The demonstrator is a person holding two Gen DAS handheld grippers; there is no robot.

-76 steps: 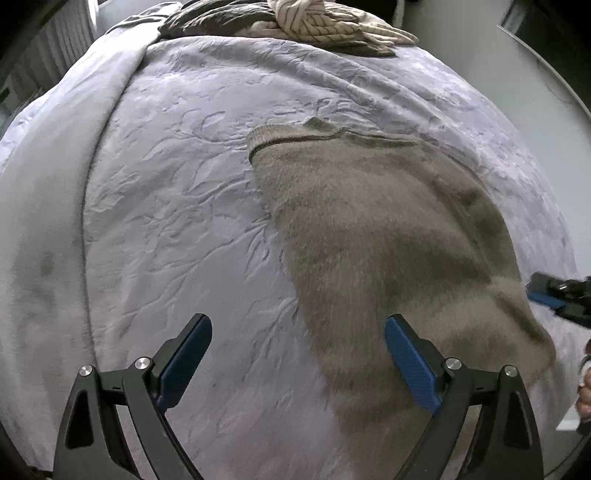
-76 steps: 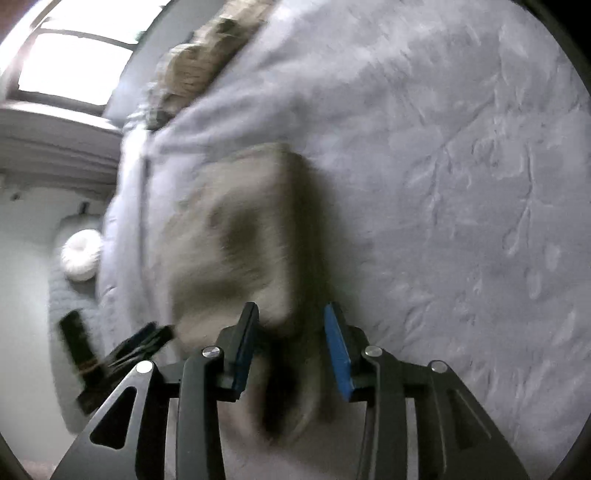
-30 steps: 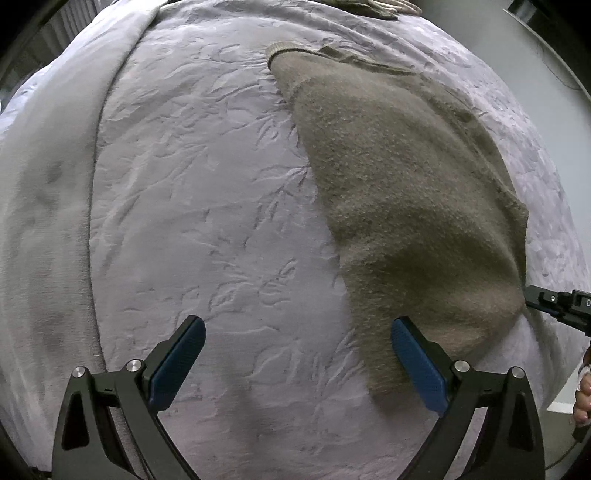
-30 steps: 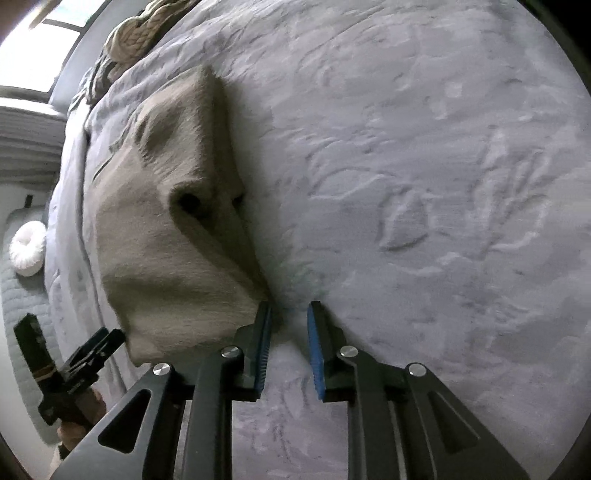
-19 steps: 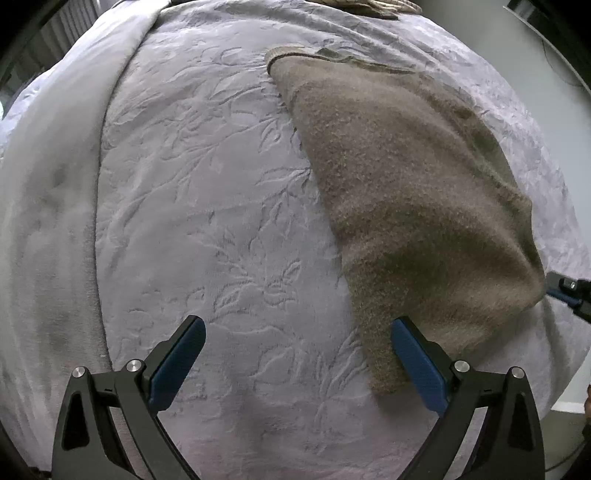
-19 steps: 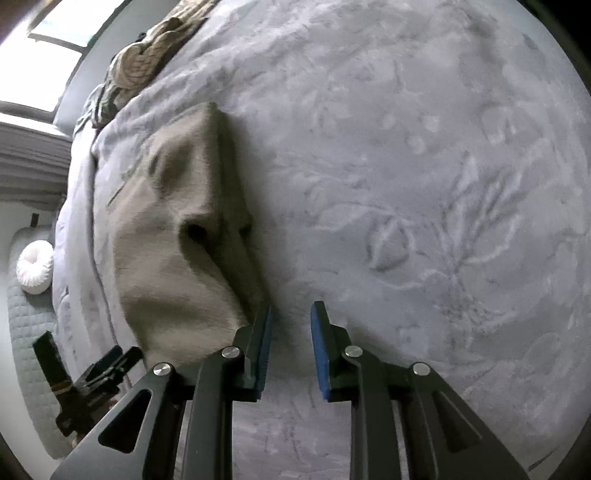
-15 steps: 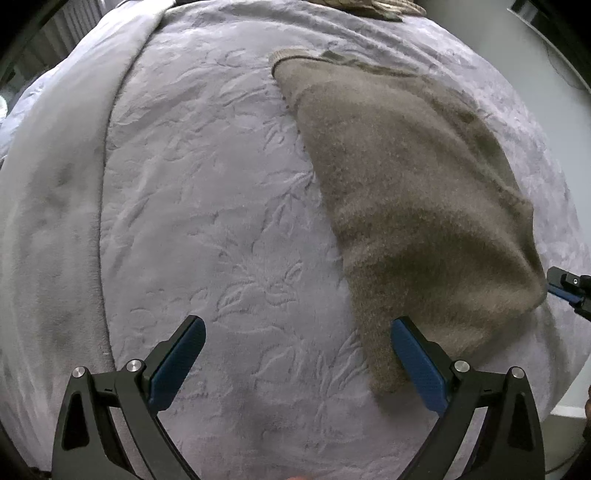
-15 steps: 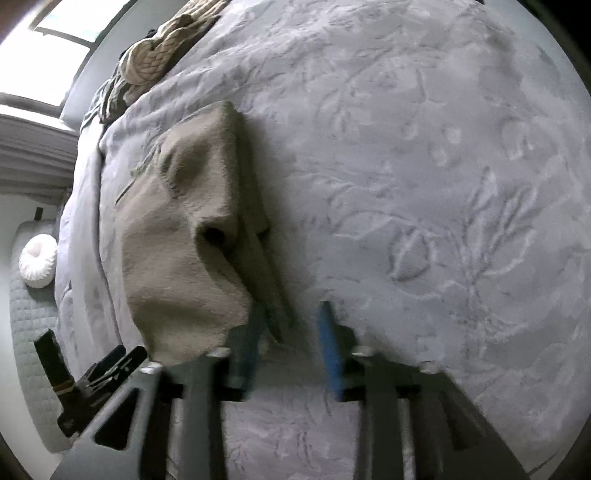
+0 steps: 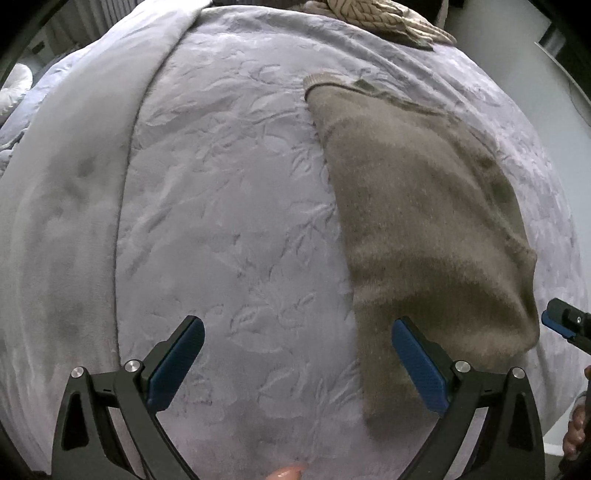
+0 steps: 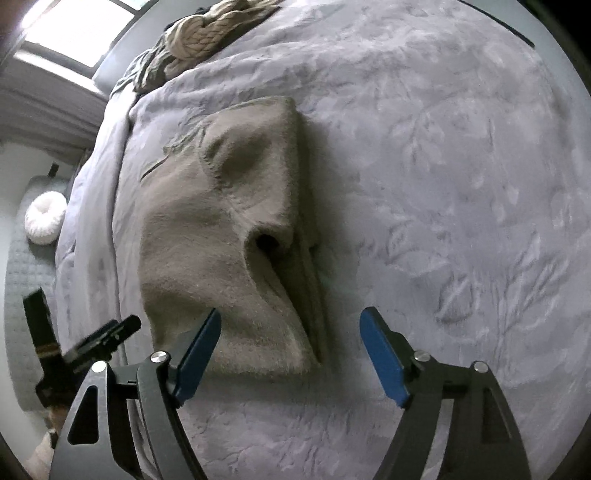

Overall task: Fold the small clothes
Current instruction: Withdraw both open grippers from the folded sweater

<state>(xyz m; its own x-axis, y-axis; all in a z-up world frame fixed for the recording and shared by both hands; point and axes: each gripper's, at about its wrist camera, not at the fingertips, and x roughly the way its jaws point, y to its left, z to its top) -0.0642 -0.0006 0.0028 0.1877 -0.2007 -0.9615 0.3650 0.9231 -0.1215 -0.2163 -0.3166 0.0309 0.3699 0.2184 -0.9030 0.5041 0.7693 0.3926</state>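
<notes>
Fingers (image 10: 380,354) of the right gripper (image 10: 290,354) are opening above the folded taupe sweater (image 10: 221,229) on the bed (image 10: 443,147), gripping nothing; left gripper (image 9: 295,363) hangs open, empty.

1. You're over a bed with a lavender leaf-embossed bedspread (image 9: 229,206); a plain grey blanket (image 9: 62,206) runs along one side.
2. Bright window (image 10: 74,33), upper left in your right view.
3. White round cushion (image 10: 45,218) on a quilted grey mat (image 10: 18,288).

Knitted pile (image 9: 373,16) cut by top edge, fingertip (image 9: 286,472) clipped at bottom, left gripper (image 10: 74,354) motion-blurred.
</notes>
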